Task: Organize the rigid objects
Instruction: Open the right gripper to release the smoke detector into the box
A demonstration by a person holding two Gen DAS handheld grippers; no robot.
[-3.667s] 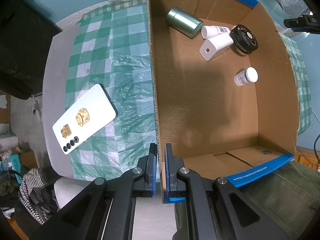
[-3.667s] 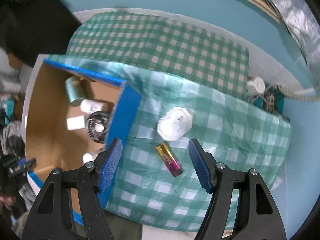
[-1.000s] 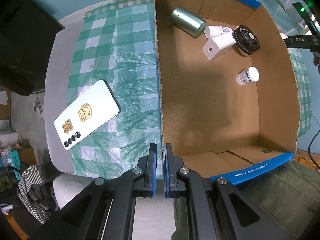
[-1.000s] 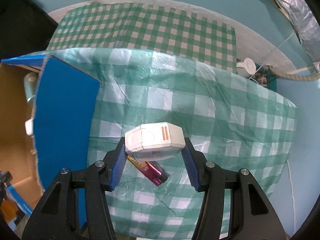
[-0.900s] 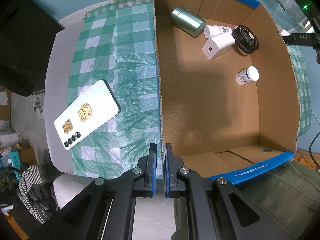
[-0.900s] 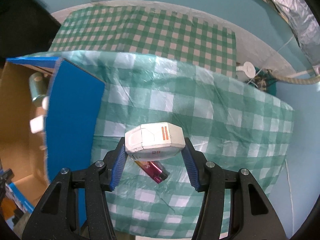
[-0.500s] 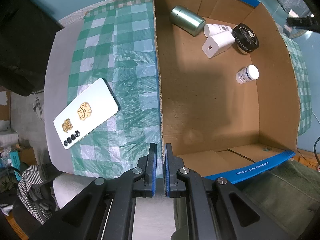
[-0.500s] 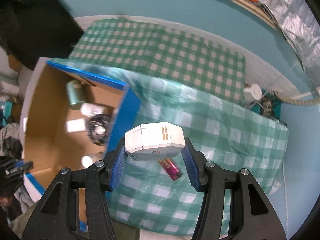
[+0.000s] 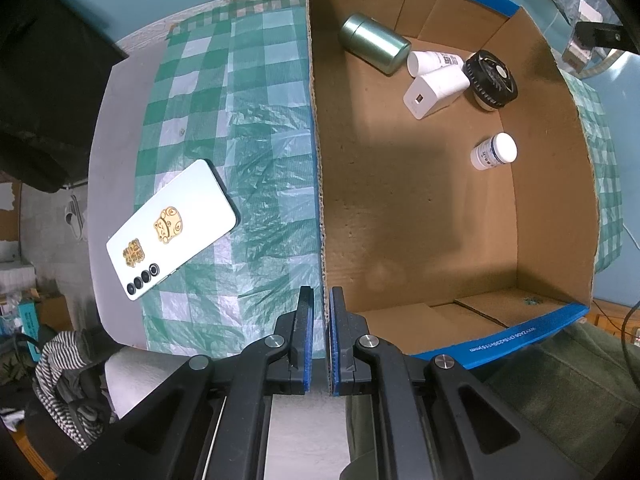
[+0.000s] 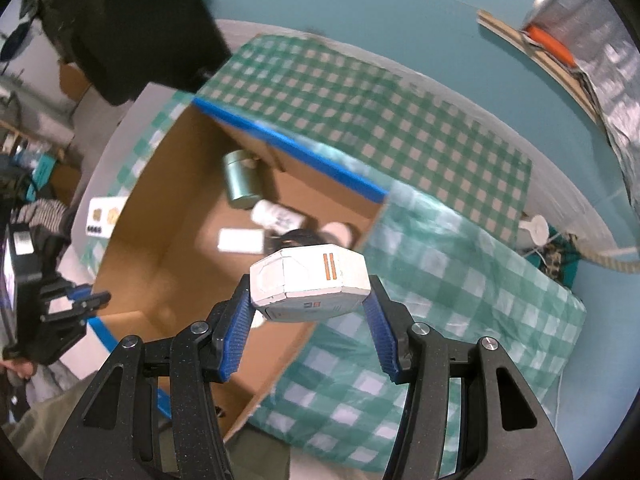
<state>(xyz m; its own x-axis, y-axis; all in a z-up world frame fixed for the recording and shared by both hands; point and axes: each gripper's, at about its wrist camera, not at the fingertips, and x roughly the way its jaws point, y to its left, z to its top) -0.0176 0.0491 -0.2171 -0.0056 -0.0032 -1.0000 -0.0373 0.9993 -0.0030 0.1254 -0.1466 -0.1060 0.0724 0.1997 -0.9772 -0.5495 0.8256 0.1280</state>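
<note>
Our right gripper (image 10: pixel 308 320) is clamped on a white angular plastic case with two orange stripes (image 10: pixel 308 280), its blue pads pressing on either end, and we hold it in the air above the near right edge of the open brown cardboard box with blue-taped rims (image 10: pixel 160 248).

Our left gripper (image 9: pixel 319 340) has its jaws closed on the near corner of the box's left wall, the cardboard edge pinched between the blue pads.

Inside the box, toward the far side, we see a green metal canister (image 9: pixel 374 43) lying on its side, a white pill bottle with a printed label (image 9: pixel 434 62) next to it, a white rectangular charger block (image 9: pixel 434 92) just in front of that bottle, and a black round ribbed lid (image 9: pixel 491 79) at the right. A small white-capped bottle (image 9: pixel 494 151) stands apart, nearer the right wall.

The box sits on a green-and-white checked tablecloth (image 9: pixel 224 92). To the left of the box on the cloth lies a white smartphone with gold stickers (image 9: pixel 170 230), back upward.
</note>
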